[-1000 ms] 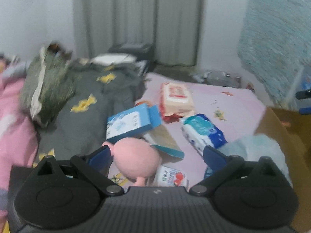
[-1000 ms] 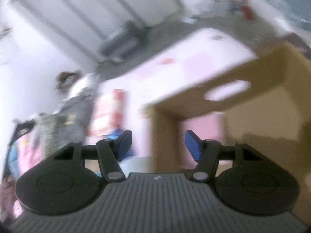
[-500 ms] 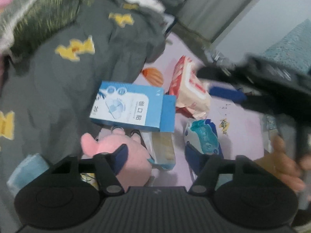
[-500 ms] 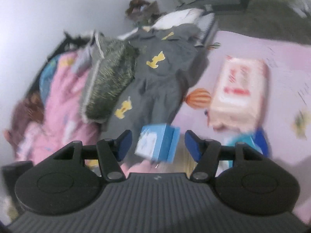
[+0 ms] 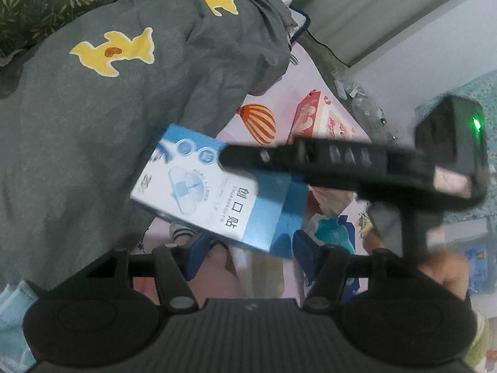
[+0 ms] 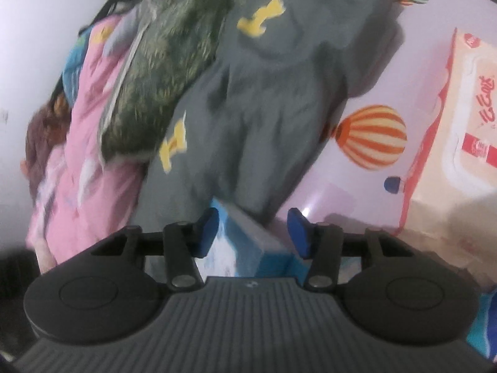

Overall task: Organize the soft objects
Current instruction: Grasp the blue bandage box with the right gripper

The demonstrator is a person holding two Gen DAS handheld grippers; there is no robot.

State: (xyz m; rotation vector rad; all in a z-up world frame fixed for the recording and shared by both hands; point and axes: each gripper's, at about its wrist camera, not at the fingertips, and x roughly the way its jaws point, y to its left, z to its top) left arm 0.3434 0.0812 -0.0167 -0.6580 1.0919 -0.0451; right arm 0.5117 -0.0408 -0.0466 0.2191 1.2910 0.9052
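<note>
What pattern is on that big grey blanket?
The grey blanket carries scattered yellow dog-like shapes; clearest in the left wrist view.

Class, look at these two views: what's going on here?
A person is tidying a cluttered bed with two handheld grippers. The right gripper is closing around a blue box, its pads not yet clearly pressing. The left gripper hovers over a pink plush toy. A grey blanket lies beside them.

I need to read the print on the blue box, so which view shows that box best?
The left wrist view: the blue box shows its whole printed face, crossed only by the right gripper. The right wrist view shows just a blurred corner between that gripper's closing jaws.
</note>
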